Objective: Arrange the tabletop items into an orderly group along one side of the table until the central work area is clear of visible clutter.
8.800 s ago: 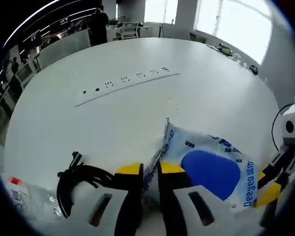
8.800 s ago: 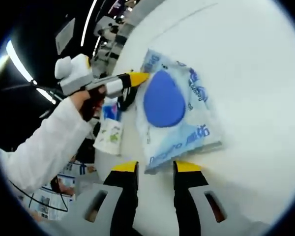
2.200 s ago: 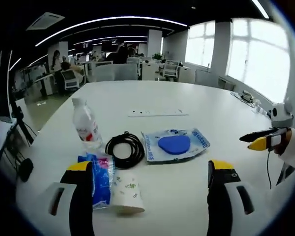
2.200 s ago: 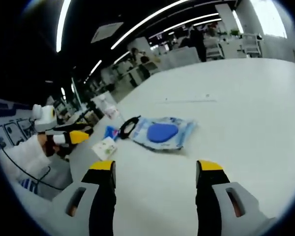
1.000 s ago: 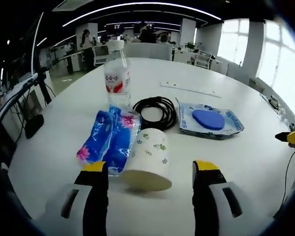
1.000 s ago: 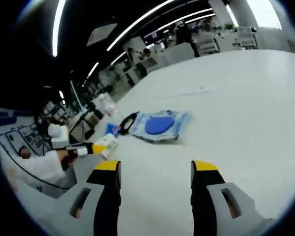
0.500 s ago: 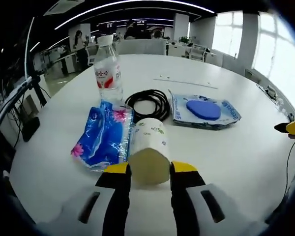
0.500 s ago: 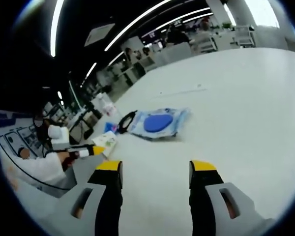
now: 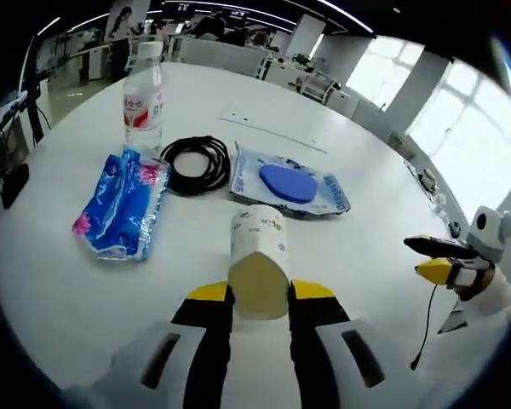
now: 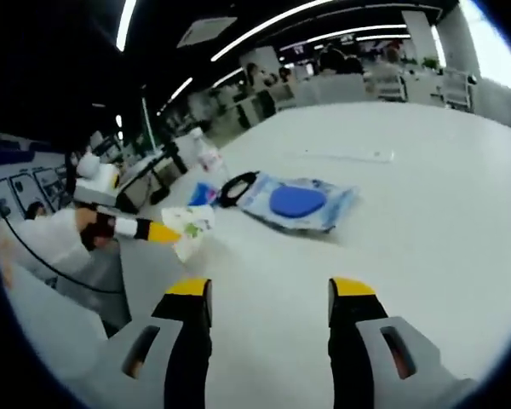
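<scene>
My left gripper [image 9: 258, 292] is shut on a white paper cup [image 9: 257, 261] with a green leaf print, held above the white table [image 9: 60, 281]. Beyond it lie a blue wipes pack [image 9: 289, 183], a black cable coil [image 9: 196, 164], a blue tissue packet [image 9: 121, 203] and a water bottle [image 9: 143, 95]. In the right gripper view, my right gripper [image 10: 269, 289] stands open over bare table, and the left gripper [image 10: 157, 231] holds the paper cup [image 10: 190, 226] at the left, in front of the wipes pack [image 10: 300, 203], coil [image 10: 236, 187], tissue packet [image 10: 203, 193] and bottle [image 10: 209, 157].
A white power strip [image 9: 272, 133] lies across the table's far middle. The right gripper [image 9: 447, 260], in a white-sleeved hand, enters the left gripper view from the right. Office desks, chairs and people fill the background past the table's far edge.
My left gripper has lifted the paper cup off the table and away from the tissue packet. Half a second earlier it had closed on the cup. The right gripper stays open.
</scene>
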The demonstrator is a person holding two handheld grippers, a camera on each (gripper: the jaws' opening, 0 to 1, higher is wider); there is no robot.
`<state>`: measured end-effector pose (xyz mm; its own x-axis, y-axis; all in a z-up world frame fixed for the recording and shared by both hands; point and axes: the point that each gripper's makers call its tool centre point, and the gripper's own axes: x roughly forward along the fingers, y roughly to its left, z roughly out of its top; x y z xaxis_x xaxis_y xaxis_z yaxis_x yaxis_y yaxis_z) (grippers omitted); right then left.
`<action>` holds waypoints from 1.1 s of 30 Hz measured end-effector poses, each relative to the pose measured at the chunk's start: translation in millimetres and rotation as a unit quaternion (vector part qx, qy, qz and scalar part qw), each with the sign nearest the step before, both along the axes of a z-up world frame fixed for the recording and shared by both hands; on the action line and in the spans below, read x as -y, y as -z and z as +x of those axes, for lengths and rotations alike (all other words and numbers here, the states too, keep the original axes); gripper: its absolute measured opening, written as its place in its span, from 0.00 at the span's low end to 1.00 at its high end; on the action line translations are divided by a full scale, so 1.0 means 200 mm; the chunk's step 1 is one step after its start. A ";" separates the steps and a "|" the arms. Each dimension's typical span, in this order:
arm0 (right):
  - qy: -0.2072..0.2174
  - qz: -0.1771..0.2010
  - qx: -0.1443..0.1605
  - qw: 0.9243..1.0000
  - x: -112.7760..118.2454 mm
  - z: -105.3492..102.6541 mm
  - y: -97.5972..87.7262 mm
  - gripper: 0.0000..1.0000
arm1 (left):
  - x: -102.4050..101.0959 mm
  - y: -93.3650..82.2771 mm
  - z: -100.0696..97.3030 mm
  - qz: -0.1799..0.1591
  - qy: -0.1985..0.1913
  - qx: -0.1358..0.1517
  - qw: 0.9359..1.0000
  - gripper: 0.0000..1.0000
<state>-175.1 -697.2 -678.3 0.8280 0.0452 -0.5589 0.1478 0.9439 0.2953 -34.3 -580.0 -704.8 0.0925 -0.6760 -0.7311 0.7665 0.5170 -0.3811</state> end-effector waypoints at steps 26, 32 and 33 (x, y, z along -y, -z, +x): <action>-0.241 -0.458 0.069 0.853 -0.18 0.25 -0.26 0.51 | 0.21 -0.36 -0.39 -0.122 -0.006 -0.322 0.939 0.18; -0.313 -0.507 0.101 0.797 -0.28 0.26 -0.28 0.47 | 0.23 -0.42 -0.45 -0.142 0.000 -0.358 0.923 0.18; -0.309 -0.506 0.106 0.798 -0.29 0.26 -0.29 0.45 | 0.23 -0.42 -0.46 -0.142 0.003 -0.362 0.921 0.18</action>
